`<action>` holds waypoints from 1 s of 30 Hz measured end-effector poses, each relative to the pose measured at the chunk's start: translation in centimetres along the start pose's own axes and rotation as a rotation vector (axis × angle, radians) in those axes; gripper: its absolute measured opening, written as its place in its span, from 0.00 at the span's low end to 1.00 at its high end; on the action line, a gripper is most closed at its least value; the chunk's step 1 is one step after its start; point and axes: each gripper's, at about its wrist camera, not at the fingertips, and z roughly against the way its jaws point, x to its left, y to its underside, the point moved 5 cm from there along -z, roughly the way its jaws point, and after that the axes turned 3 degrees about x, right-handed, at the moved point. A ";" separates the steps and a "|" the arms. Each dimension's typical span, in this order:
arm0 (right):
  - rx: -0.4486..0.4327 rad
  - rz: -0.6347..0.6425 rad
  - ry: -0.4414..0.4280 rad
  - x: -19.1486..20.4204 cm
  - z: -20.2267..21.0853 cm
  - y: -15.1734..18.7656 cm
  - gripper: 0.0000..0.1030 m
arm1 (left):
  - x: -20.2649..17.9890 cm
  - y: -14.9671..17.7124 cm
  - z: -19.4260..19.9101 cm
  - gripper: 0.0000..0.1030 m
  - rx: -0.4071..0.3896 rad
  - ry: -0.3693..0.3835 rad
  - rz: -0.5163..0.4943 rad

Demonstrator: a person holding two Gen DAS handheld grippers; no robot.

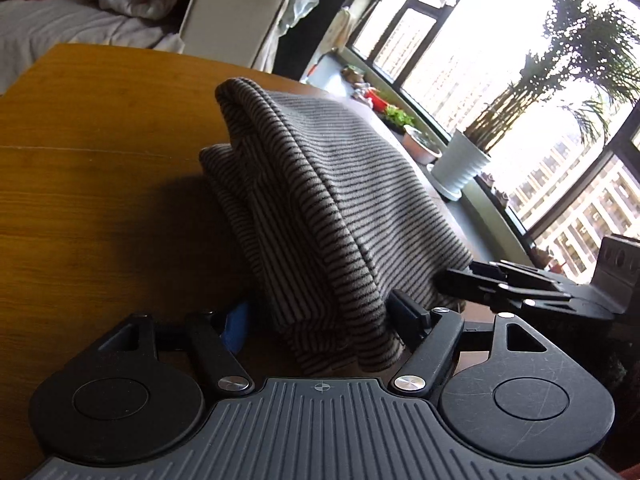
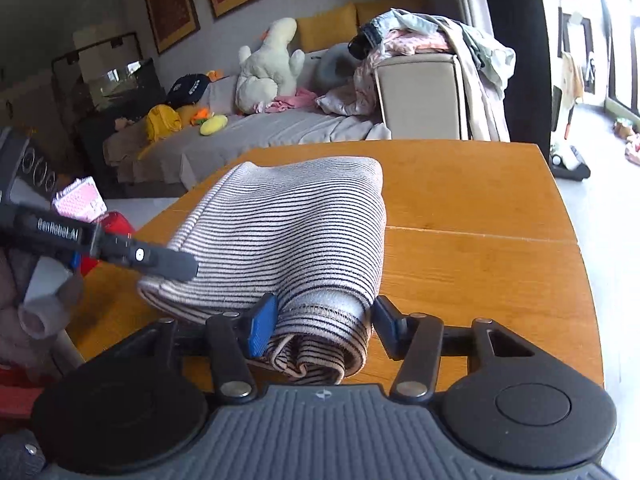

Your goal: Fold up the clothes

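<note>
Item: striped garment (image 2: 296,236), grey-white with thin dark stripes, folded into a thick bundle on your wooden table (image 2: 480,208). In your right wrist view its long axis runs from the near table edge away toward the sofa (image 2: 248,136); the stripes lie across that axis. The near end is a rolled fold with a stitched hem showing, the far end a rounded fold.

Right gripper (image 2: 320,320): your jaws stand apart with the rolled near end between them. The blue-padded left finger (image 2: 262,326) lies against the fabric; the other finger sits just beside the roll. You cannot tell whether the pads press.

Left gripper (image 1: 316,320): it straddles another end of the same bundle, which drapes over and between the fingers. One blue pad (image 1: 236,326) peeks out beside the cloth, apart from it; the opposite finger touches the fold. The jaws are apart, and no pinch shows.

In the right wrist view your left gripper's finger rests at the bundle's left edge.

Surroundings: potted plant (image 1: 464,168) on the windowsill, plush toy (image 2: 268,68) on the sofa.
</note>
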 end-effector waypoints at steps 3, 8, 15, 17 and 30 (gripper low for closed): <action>-0.006 0.037 -0.023 -0.3 0.5 -1.3 0.55 | -0.1 -1.6 -0.2 0.83 0.014 -0.009 0.039; -0.017 -0.107 -0.147 -3.5 1.1 -5.7 0.92 | 0.8 -1.8 -2.3 0.84 0.113 -0.037 0.115; 0.220 -0.244 -0.216 -6.2 -5.4 -4.6 0.92 | 1.1 -1.1 -2.8 0.79 0.124 0.012 0.134; 0.243 -0.269 -0.277 -5.9 -6.3 -3.7 0.86 | 1.2 -0.8 -2.7 0.75 0.109 0.026 0.123; 0.153 -0.147 -0.274 -1.1 -17.8 -12.4 0.61 | 7.4 -5.2 -2.3 0.63 -0.053 0.015 0.100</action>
